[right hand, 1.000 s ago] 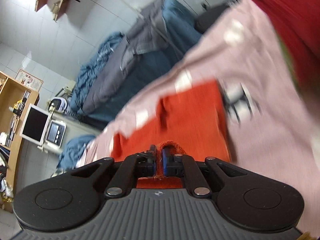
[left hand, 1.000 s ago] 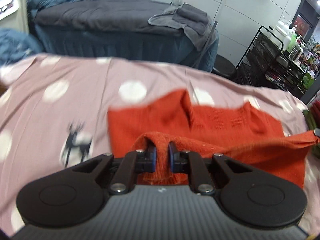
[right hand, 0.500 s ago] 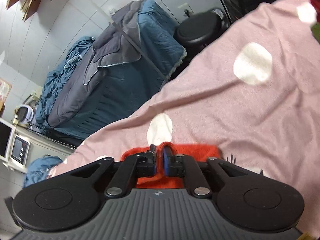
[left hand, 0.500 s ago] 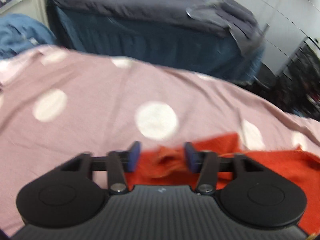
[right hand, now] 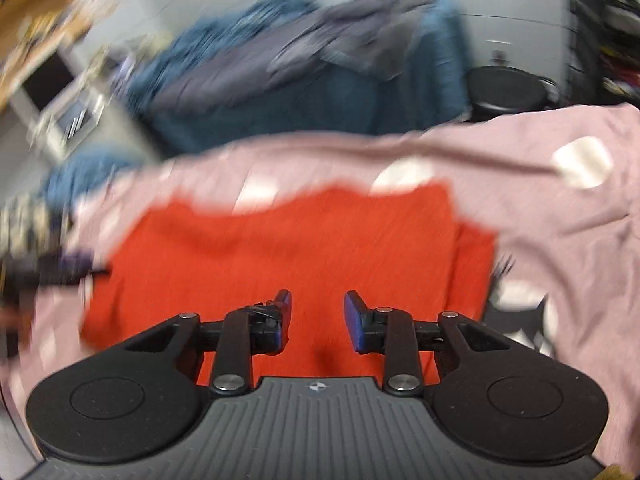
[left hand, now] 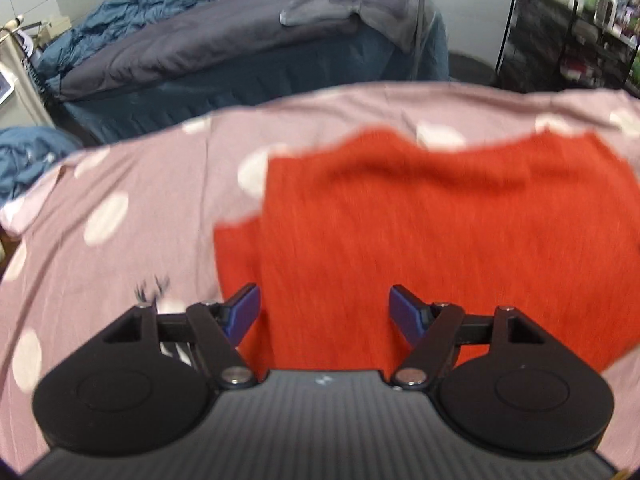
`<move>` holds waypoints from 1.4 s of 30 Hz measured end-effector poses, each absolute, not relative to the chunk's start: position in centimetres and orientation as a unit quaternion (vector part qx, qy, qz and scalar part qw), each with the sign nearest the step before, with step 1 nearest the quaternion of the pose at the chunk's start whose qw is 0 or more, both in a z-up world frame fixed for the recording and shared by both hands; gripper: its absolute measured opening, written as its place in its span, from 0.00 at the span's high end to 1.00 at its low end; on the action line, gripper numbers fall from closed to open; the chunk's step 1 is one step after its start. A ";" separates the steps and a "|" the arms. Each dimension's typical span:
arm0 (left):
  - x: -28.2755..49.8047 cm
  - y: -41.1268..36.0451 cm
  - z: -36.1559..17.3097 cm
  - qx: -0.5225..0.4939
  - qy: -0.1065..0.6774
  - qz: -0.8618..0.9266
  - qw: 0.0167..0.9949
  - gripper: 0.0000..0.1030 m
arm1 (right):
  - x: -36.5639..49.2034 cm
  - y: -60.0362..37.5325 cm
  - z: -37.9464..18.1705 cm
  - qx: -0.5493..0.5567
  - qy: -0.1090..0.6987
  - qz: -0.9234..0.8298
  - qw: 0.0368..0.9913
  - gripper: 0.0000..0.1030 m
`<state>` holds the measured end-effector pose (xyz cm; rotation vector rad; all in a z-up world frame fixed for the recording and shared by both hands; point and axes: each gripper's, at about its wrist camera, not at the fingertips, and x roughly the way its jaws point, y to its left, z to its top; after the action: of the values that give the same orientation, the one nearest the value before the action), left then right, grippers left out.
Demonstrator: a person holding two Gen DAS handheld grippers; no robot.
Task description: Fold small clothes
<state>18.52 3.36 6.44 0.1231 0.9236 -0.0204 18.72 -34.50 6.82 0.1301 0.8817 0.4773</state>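
An orange-red knitted garment lies folded flat on the pink spotted sheet; a lower layer sticks out at its left edge. My left gripper is open and empty, just above the garment's near edge. In the right wrist view the same garment lies flat on the sheet, blurred by motion. My right gripper is open and empty above the garment's near part. The other gripper shows as a dark blur at the left edge.
A bed with grey and blue bedding stands beyond the sheet. A black wire rack with bottles is at the back right, and a black stool next to it. A deer print marks the sheet to the right of the garment.
Both grippers held the garment's edge, carried it over and let go. The left opened first, then the right. Both have pulled back, and the garment now lies folded flat.
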 end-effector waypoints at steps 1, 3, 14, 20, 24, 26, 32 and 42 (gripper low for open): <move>18.3 3.4 5.8 0.050 0.453 -0.003 0.890 0.31 | 17.9 -34.2 6.1 0.050 0.432 0.231 0.870 0.48; 17.9 3.8 4.6 0.039 0.462 0.007 0.886 0.31 | 16.9 -34.3 5.0 0.047 0.444 0.219 0.867 0.48; 17.1 3.3 4.4 0.107 0.466 0.008 0.878 0.21 | 16.0 -34.5 4.0 -0.005 0.444 0.196 0.874 0.49; 12.5 -4.9 7.4 0.219 0.390 -0.115 0.887 0.21 | 16.0 -38.9 7.9 0.059 0.410 0.140 0.899 0.30; 9.0 -13.6 6.0 0.322 0.327 -0.228 0.859 0.31 | 16.3 -40.7 8.5 0.075 0.423 0.137 0.893 0.30; 7.9 -17.6 4.7 0.369 0.307 -0.277 0.832 0.39 | 16.3 -40.9 8.5 0.081 0.428 0.146 0.888 0.30; 8.2 -24.9 1.1 0.446 0.267 -0.344 0.782 0.53 | 16.1 -41.6 8.2 0.071 0.435 0.169 0.882 0.30; 11.3 -30.6 0.3 0.486 0.238 -0.377 0.752 0.73 | 18.2 -42.8 7.4 0.046 0.437 0.199 0.876 0.26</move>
<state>11.33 -30.55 0.34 1.0622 0.5190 -0.8232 18.23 -42.84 7.43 0.0954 0.9116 0.4144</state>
